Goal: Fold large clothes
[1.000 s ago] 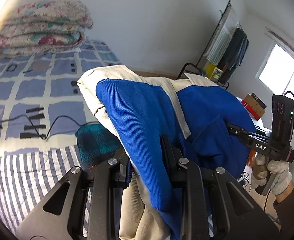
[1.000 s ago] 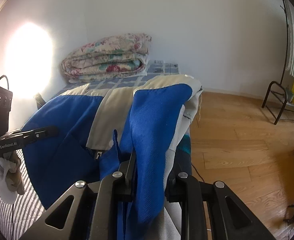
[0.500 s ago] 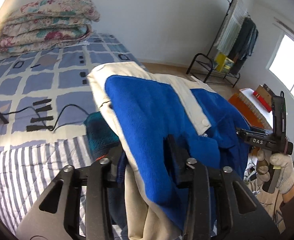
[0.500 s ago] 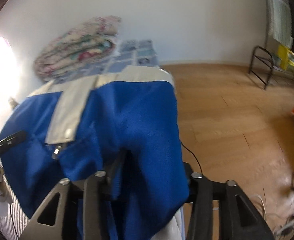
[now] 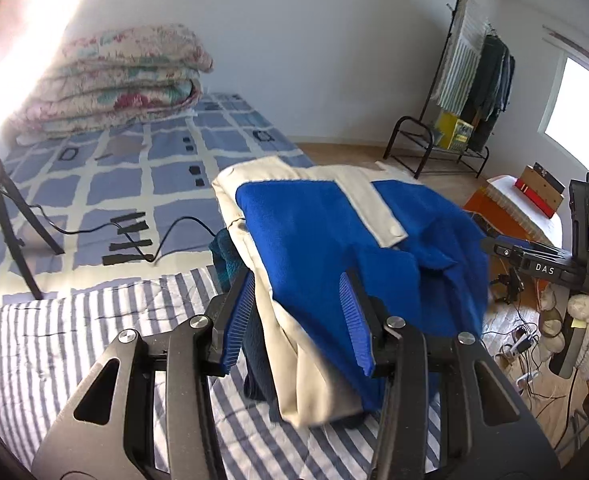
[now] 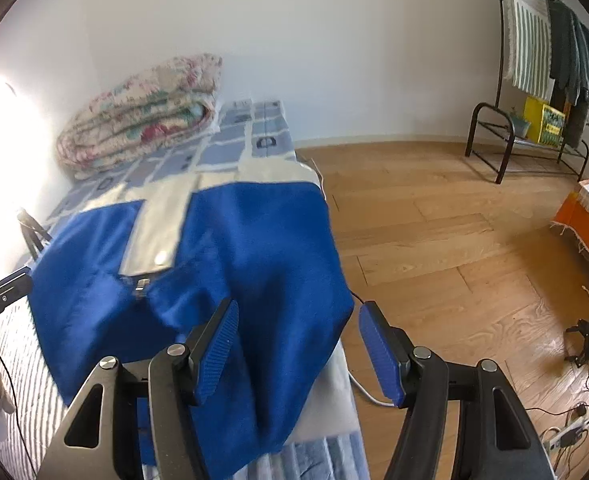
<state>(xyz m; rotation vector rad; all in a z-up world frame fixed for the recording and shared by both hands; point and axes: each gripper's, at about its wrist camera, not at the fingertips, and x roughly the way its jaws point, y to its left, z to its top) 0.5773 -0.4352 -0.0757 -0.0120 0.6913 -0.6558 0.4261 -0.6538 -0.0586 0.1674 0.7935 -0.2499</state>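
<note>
we hold one pair of tongs in each hand over the bed (image 5: 94, 168). the left tongs (image 5: 298, 320) are opening: both blue ribbed pads (image 5: 236, 316) stand clear of the cloth, with the folded garment edge between them but not pressed. the right tongs (image 6: 298, 350) are also opening: the left pad lies against the blue fabric and the right pad stands free at 3 o'clock of it, so nothing is clamped.

the blue and cream garment (image 5: 334, 240) lies folded at the near corner of the bed, on the striped cover (image 5: 54, 340), with its cream band (image 6: 158, 232) running from 12 o'clock toward the centre and ending at a snap. a zip pull (image 6: 140, 283) shows just below that band in the right wrist view. a dark teal item (image 5: 224, 256) sits under the garment at its 9 o'clock side.

in the left wrist view the right tongs appear at 3 o'clock, held by a gloved hand (image 5: 586, 332). a folded floral quilt (image 5: 114, 80) rests at the far end of the bed at 11 o'clock. a black tripod leg (image 5: 10, 224) and a cable (image 5: 174, 228) lie on the checked sheet at 9 o'clock. a clothes rack (image 6: 534, 60) stands on the wooden floor (image 6: 434, 240) at 2 o'clock.
</note>
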